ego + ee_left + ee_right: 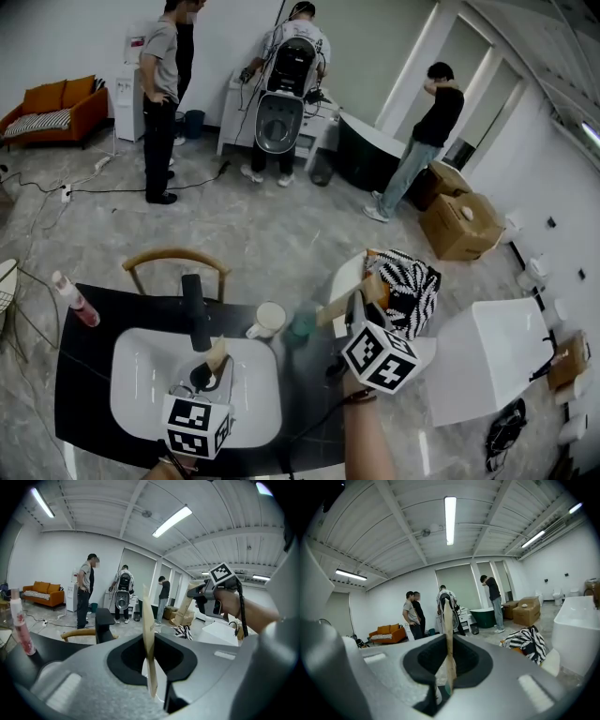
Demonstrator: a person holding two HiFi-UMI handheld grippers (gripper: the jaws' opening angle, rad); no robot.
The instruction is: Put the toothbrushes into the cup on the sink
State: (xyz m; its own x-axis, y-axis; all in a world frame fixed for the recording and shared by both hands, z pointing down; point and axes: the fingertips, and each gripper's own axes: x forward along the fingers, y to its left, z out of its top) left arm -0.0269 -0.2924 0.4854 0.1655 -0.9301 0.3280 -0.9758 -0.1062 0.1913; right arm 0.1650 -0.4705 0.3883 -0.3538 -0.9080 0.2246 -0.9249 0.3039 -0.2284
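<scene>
Over the sink [141,375], both claws are gripping wooden toothbrushes.
Left claw [210,370] is hovering above the basin, pinching the left toothbrush [149,639] tight between its pads. Right claw [354,309], forearm reaching in from the near edge, is clamping the right toothbrush [336,309] and pointing it left toward the white cup [269,319] on the counter [80,370]. A teal blur [303,324] beside the cup is proving hard to identify.

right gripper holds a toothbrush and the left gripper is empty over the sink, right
No. The left gripper is not empty: the left gripper view shows it shut on a toothbrush. It is over the sink; the right gripper holds a toothbrush too.
</scene>
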